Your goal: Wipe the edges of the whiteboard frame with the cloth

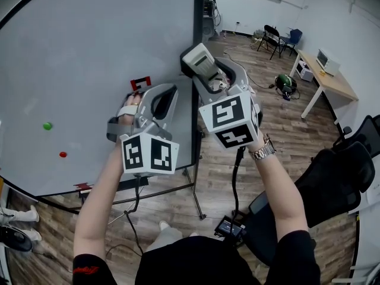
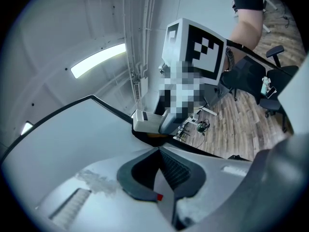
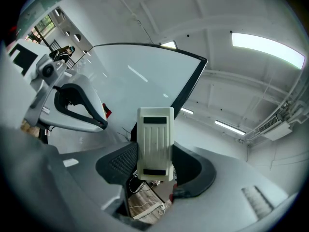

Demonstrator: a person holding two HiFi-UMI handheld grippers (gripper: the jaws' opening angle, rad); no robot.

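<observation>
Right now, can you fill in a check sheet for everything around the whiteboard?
Surface: big white whiteboard with thin black frame.
Job's things: no cloth seen; a cream ribbed plastic eraser block is by the board's right edge.
Clutter: small green round magnet and small red round magnet on the board.
Grippers: left claw shut, empty; right claw shut on the eraser block.
Cables: black cable hangs below the right gripper.
Surroundings: wooden plank floor, black office chair, light wooden desk.
</observation>
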